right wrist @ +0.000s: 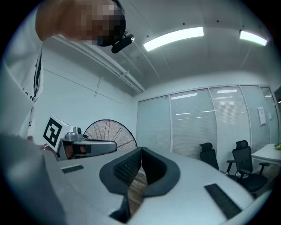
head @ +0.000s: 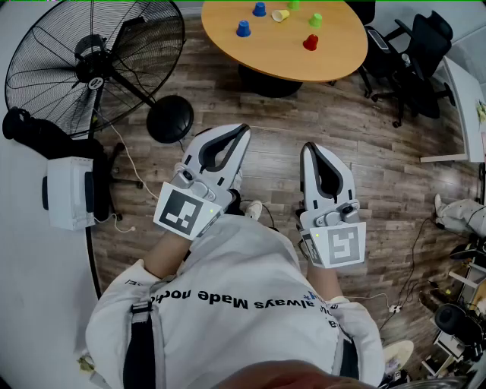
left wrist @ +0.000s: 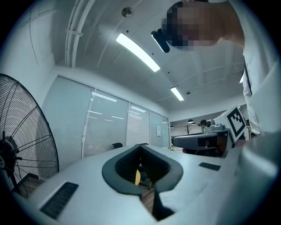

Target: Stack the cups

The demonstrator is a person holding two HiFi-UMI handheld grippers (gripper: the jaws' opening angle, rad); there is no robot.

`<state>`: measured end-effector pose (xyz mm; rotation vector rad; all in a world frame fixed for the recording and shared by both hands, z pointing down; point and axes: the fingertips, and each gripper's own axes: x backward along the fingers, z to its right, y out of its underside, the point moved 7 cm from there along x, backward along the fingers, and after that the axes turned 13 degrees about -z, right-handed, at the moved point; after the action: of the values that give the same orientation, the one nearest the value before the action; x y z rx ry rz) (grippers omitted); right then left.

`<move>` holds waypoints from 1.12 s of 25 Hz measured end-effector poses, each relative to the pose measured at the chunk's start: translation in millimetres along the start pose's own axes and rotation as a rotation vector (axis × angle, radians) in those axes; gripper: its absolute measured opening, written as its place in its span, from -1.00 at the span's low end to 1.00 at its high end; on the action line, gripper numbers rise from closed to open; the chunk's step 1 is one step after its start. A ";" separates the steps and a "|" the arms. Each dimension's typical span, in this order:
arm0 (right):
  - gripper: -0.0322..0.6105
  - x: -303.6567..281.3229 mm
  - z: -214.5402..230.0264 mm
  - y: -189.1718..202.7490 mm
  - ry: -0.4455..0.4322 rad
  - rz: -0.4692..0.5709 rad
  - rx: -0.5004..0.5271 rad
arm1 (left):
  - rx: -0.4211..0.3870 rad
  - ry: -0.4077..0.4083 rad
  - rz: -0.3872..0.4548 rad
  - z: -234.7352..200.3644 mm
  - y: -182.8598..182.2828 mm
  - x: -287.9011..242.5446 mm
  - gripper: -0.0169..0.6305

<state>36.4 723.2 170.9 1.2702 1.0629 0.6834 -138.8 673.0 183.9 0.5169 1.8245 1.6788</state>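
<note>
The person stands well back from the round wooden counter [head: 334, 53] and holds both tools close to the body, with the elbows bent and the white sleeves pulled in at the sides. The left tongs [head: 244, 128] and the right tongs [head: 310, 146] are side by side and level above the wooden floor [head: 364, 144], and both point toward the counter. The left one leans a little toward the right one, but they do not touch.

In the left gripper view the left tongs [left wrist: 140, 144] are closed: the two dark tips meet, and nothing is between them. Through the opening behind the tips only floor and a small yellowish piece can be seen. In the right gripper view the right tongs [right wrist: 141, 149] are also fully closed and have hold of nothing.

The cups are all on the counter, far from both tongs. A red cup [head: 310, 42] stands nearest to the person. Behind it there is a green cup [head: 315, 20], a yellow cup [head: 280, 15] that lies on its side, a blue cup [head: 243, 29] and a second blue cup [head: 260, 9]. A second green cup [head: 293, 4] is at the top edge of the head view. No cup is inside another.

A large standing fan [head: 91, 61] is to the person's left, and black office chairs [head: 418, 53] are to the right of the counter.
</note>
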 end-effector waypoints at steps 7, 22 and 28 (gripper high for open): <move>-0.81 -29.9 6.3 -12.3 0.020 0.008 0.005 | 0.002 0.003 -0.003 -30.6 -3.9 -13.3 -0.88; -0.81 -138.2 3.7 -44.7 0.054 0.009 0.016 | -0.008 0.017 0.001 -143.2 -10.8 -42.6 -0.88; -0.81 -159.6 -4.7 -48.8 0.055 -0.008 0.019 | 0.003 0.029 -0.004 -164.9 -8.8 -43.0 -0.88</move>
<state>-37.6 573.7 163.7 1.2684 1.1213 0.7075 -214.3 520.0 185.6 0.4922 1.8479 1.6895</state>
